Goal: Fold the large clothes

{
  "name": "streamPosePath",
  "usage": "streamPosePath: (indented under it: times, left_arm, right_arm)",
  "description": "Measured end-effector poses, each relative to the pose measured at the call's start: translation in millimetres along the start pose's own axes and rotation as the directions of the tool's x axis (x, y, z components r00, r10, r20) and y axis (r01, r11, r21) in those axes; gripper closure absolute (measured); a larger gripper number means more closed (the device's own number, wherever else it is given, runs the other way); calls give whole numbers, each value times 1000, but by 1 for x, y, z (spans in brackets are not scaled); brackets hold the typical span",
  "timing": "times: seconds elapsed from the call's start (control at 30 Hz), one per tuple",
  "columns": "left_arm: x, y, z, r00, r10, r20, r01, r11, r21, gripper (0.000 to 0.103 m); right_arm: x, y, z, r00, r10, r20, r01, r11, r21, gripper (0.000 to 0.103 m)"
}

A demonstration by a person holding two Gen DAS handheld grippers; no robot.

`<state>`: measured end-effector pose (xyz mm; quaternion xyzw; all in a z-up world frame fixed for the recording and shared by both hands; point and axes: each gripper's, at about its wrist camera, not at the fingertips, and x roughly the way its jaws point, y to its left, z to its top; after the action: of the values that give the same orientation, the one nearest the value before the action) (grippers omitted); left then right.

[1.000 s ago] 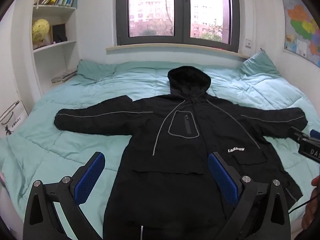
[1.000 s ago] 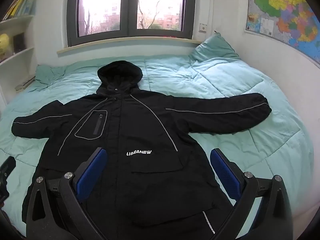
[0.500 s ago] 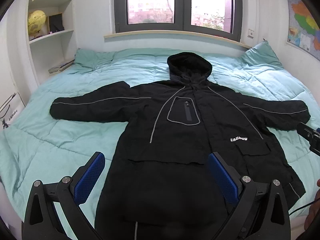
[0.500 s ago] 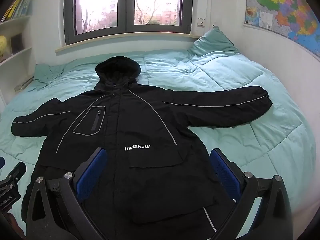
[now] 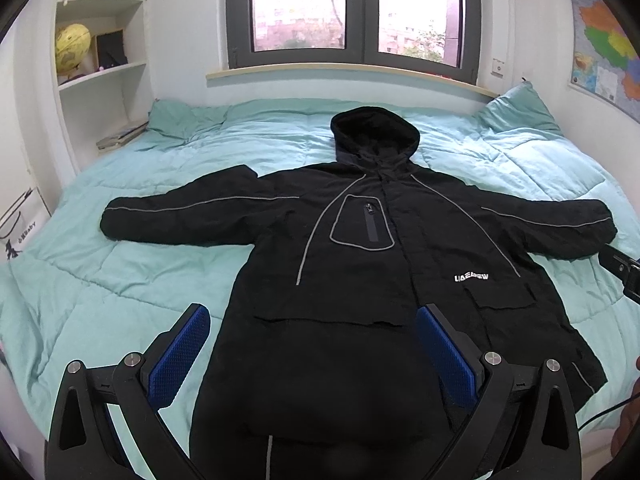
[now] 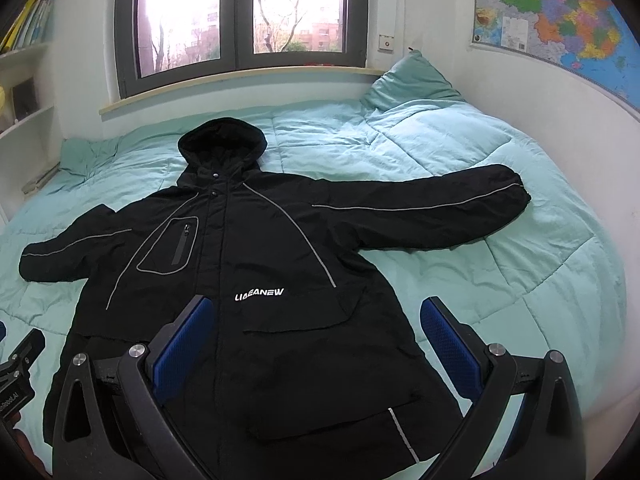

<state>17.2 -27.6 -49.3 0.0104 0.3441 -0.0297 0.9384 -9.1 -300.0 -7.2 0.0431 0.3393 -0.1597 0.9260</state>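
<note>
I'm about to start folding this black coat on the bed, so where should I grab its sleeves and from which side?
Probably take each sleeve at its cuff. The coat lies flat, face up, both sleeves spread straight out. Bring the right tool in from the outer end of the right-hand cuff, and the left tool likewise at the other cuff, then fold inward.

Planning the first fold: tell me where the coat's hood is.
In both wrist views the hood lies flat on the teal quilt, at the coat's far end, pointing toward the window.
</note>
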Motion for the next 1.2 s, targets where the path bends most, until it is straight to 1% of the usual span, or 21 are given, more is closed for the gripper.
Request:
streamPosePath:
  times: [0.6,0.73,0.83,1.0,1.2]
  left_arm:
    - [-12,2,4,1000,-10,14,10,1000,-14,0]
    - [-12,3,2,1000,22,21,-22,1000,-19,0]
    - [-11,5,1,1000,14,15,-14,1000,-21,0]
    - [-11,6,1,999,28,25,-28,999,-17,0]
    - [-9,6,0,1000,23,17,-23,1000,-21,0]
  right_arm:
    - [-12,-5,-1,1000,1,17,-1,1000,3,0]
    - [-13,-3,-3,1000,13,16,-13,1000,-3,0]
    - [-14,-1,-4,1000,15,17,-15,1000,-5,0]
    - [-15,0,-6,1000,14,14,-14,1000,-3,0]
    - [-13,-2,-6,1000,11,6,-11,1000,5,0]
